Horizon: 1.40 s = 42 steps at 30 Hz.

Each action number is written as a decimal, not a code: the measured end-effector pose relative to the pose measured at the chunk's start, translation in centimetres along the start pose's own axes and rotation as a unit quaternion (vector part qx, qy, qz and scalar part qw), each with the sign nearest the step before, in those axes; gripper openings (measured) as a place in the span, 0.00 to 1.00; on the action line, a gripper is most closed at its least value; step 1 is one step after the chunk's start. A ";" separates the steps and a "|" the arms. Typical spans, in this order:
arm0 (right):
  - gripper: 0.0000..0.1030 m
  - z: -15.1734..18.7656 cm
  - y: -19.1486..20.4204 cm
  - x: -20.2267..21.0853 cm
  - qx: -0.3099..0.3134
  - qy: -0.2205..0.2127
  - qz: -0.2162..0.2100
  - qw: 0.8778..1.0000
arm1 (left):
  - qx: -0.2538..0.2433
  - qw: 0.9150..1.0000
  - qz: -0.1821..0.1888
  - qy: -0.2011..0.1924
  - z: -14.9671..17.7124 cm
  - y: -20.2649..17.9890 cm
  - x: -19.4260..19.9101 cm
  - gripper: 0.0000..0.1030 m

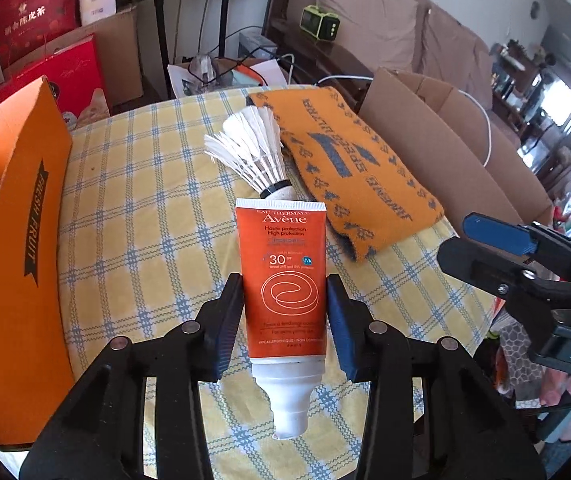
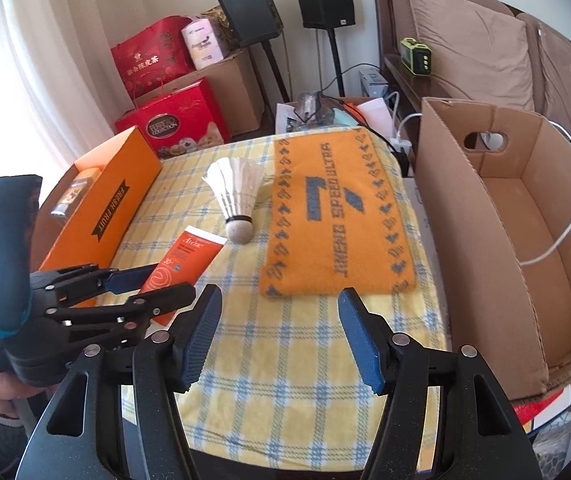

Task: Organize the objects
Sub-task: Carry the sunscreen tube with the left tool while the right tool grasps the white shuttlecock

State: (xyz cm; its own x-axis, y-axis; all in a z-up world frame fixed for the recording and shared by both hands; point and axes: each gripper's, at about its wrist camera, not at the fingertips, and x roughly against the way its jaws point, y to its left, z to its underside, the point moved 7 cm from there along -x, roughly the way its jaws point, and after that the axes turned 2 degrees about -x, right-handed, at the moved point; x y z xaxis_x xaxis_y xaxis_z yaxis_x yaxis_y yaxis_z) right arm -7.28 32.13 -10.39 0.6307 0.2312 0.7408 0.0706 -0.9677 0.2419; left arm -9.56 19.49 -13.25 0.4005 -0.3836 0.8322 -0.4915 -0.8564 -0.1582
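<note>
left wrist: close, steeply down | right wrist: down | shared: checked tablecloth (image 1: 133, 208)

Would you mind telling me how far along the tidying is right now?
Done: some items already lie in the orange box. In hand: the left gripper grips the sunscreen tube. Left: shuttlecock and orange towel on the table; right gripper open, empty.

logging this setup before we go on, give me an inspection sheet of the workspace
surface: table under a yellow checked cloth
job's things: sunscreen tube; shuttlecock lying beside an orange towel
clutter: orange fruit box on the left edge, packets inside
grippers: left gripper shut on the tube, cap toward the camera; right gripper open over bare cloth
cables: white cable hanging into the cardboard box
surroundings: sofa, speakers, red gift bags
</note>
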 end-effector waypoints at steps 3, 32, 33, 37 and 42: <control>0.61 -1.0 0.8 -0.6 0.001 0.000 -0.009 1.000 | 0.008 1.000 -0.002 -0.013 -0.9 0.8 1.4 0.37; 0.45 -5.7 5.1 -12.9 0.030 0.082 -0.020 0.996 | 0.074 0.996 -0.009 -0.057 -3.5 7.9 7.1 0.37; 0.45 -5.8 5.2 -13.2 0.031 0.086 -0.018 0.996 | 0.076 0.995 -0.008 -0.057 -3.6 8.0 7.1 0.37; 0.45 -6.0 4.9 -14.2 0.033 0.095 -0.005 0.995 | 0.078 0.995 -0.008 -0.060 -3.6 8.2 7.4 0.37; 0.33 -5.8 4.2 -15.0 0.034 0.104 0.015 0.994 | 0.082 0.995 -0.008 -0.061 -3.6 8.6 7.6 0.37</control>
State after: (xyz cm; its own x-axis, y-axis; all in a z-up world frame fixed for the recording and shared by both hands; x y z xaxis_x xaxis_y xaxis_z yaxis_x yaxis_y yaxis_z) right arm -20.93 25.17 -16.78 0.4601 0.2116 0.8623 0.1119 -0.9773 0.1801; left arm -13.53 10.43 -6.42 0.5034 -0.3995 0.7662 -0.3546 -0.9041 -0.2384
